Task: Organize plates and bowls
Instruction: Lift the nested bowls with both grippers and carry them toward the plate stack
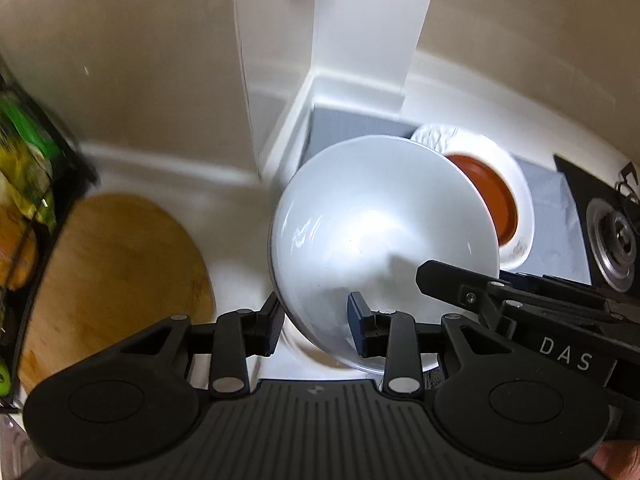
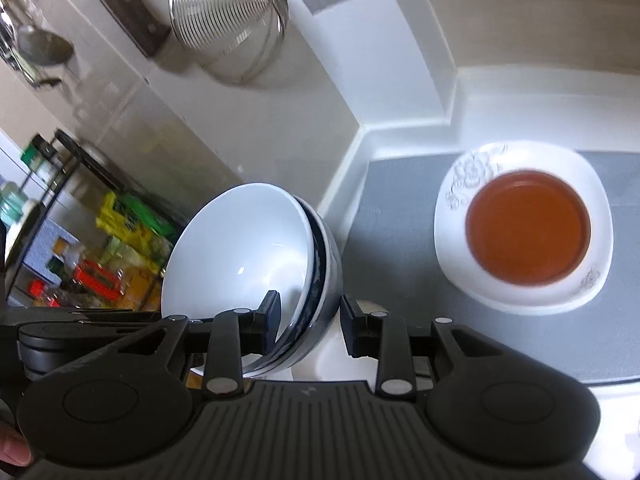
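Nearest, our left tongs grip the rim of the white bowl, one pad outside, one inside; the bowl is tilted and held above the desk. Our right tongs pinch the same stacked bowls at the opposite rim, the wall between the fingers. Beyond, on the grey mat, sits a white plate carrying a brown saucer. Left, a wooden board lies on the desk. Farthest, a wire strainer hangs on the wall.

Two white bowls are sitting nested at seven o'clock, one patterned plate carrying one brown dish at three o'clock, one strainer hanging at eleven o'clock.
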Demonstrator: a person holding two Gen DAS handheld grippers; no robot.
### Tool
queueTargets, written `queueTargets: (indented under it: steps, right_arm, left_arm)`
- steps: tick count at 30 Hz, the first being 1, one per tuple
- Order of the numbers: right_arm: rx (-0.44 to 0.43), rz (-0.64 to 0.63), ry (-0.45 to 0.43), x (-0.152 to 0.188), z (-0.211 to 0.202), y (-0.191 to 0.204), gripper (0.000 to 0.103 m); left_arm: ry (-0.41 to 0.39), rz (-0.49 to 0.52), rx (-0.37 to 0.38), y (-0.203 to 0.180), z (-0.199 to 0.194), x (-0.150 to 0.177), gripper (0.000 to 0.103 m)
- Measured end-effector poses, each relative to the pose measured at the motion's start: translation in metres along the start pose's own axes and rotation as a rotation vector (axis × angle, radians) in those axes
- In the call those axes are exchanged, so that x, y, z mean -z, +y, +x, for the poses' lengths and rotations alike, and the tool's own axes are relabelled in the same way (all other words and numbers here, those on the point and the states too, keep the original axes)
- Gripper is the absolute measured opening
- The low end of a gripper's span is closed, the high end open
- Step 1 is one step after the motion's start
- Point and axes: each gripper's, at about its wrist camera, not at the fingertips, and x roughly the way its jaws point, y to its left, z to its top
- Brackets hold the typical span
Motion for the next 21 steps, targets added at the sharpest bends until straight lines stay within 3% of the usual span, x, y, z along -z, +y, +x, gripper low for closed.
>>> queueTargets:
  steps: [9, 14, 21]
  right_arm:
    - [0.097, 0.061, 0.127, 0.028, 0.042, -0.022, 0.035]
    - [0.153, 0.044, 0.143, 0.034, 0.059, -0.024, 0.033]
    - [0.161, 0.026, 0.15, 0.035, 0.066, -0.021, 0.036]
  left_arm:
    - [0.188, -0.009, 0.078, 0.013, 0.066, 0.009, 0.037]
    - [0.217, 0.004, 0.104, 0.018, 0.086, 0.009, 0.037]
    - [0.203, 0.01, 0.144, 0.028, 0.094, 0.015, 0.038]
